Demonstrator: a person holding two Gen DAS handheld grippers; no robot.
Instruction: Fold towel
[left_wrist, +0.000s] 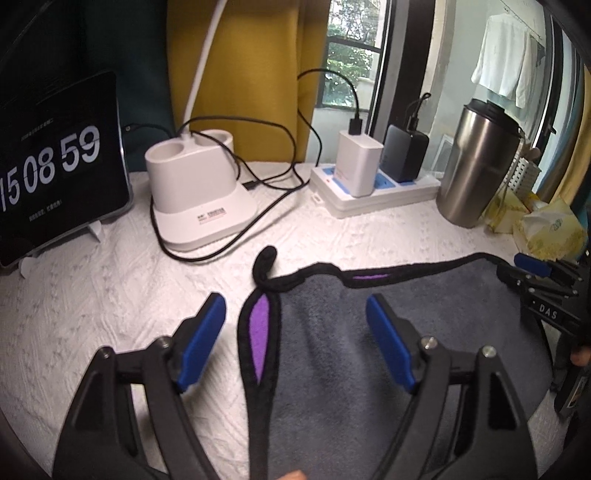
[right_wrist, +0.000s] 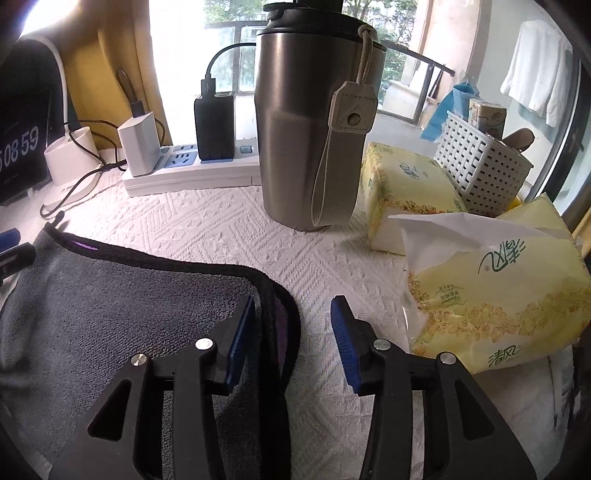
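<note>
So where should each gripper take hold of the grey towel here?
Grip the grey towel by its black-trimmed side edges. The left gripper comes from the left, the right gripper from the right. Each open pair of fingers already straddles a folded edge, where the layers lift slightly off the white cloth.

Towel (left_wrist: 369, 350) lies on the near counter (left_wrist: 110, 295). Left gripper (left_wrist: 295, 343) straddles its left edge; right gripper (right_wrist: 291, 343) straddles its right edge. Far row, left to right: clock display (left_wrist: 55, 166), lamp base (left_wrist: 199, 184), power strip (left_wrist: 376, 192) carrying two chargers, tumbler (left_wrist: 476, 162). Right of the tumbler: tissue packs (right_wrist: 491, 295), with a basket (right_wrist: 476, 162) behind them.
</note>
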